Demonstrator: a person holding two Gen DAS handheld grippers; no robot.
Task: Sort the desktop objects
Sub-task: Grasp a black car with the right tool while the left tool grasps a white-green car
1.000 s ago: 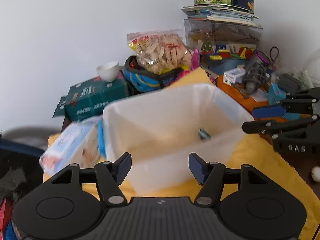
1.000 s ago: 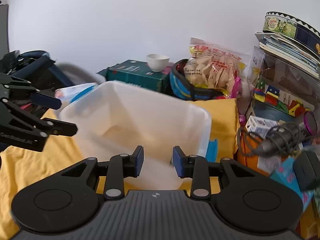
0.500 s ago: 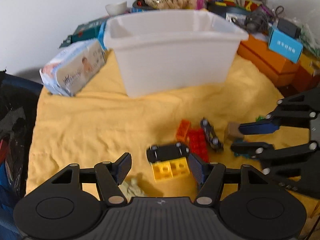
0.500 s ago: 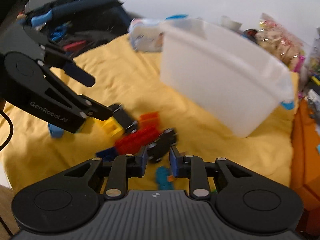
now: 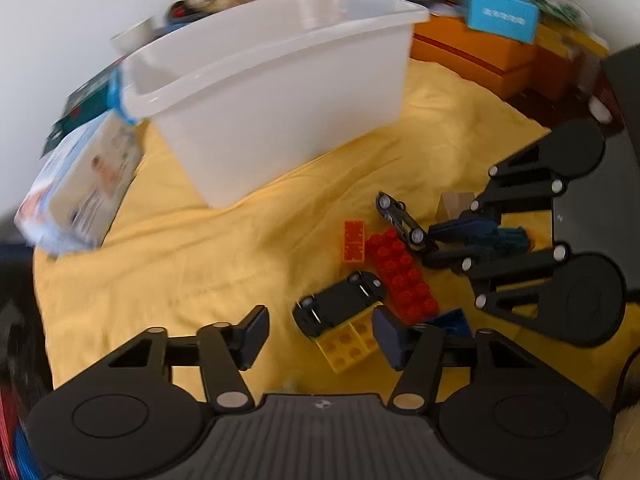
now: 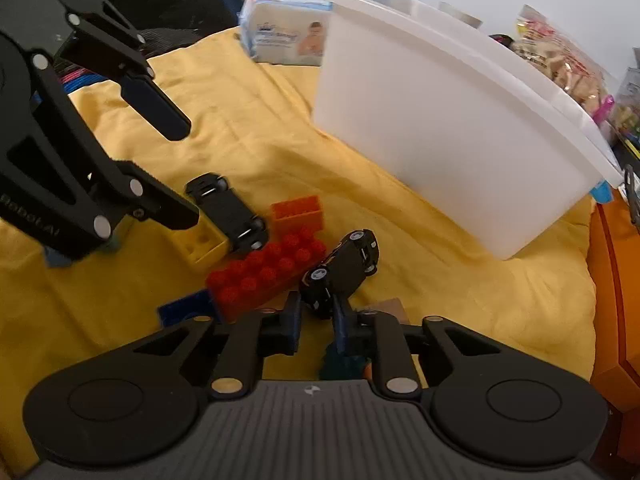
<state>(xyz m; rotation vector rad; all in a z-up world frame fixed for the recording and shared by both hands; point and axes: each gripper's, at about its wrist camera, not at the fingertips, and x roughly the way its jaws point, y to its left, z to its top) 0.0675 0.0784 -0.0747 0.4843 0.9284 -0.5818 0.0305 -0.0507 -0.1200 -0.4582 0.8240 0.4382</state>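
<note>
Here, in the left wrist view, the left gripper (image 5: pixel 318 334) has its fingers wide apart, low over a black toy car (image 5: pixel 339 309) lying on a yellow block (image 5: pixel 349 345), ready to grab it. The white bin (image 5: pixel 276 92) waits behind.

In the right wrist view, the right gripper (image 6: pixel 317 325) is nearly together around another black car (image 6: pixel 343 266), but I cannot tell if it pinches yet.

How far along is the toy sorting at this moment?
Done: nothing visible; the white bin's inside is hidden. In hand: the right gripper's fingers flank one black car, grip unclear; the open left gripper faces the overturned car. Left: both cars plus red brick, yellow brick, orange brick and blue brick on the cloth.
</note>
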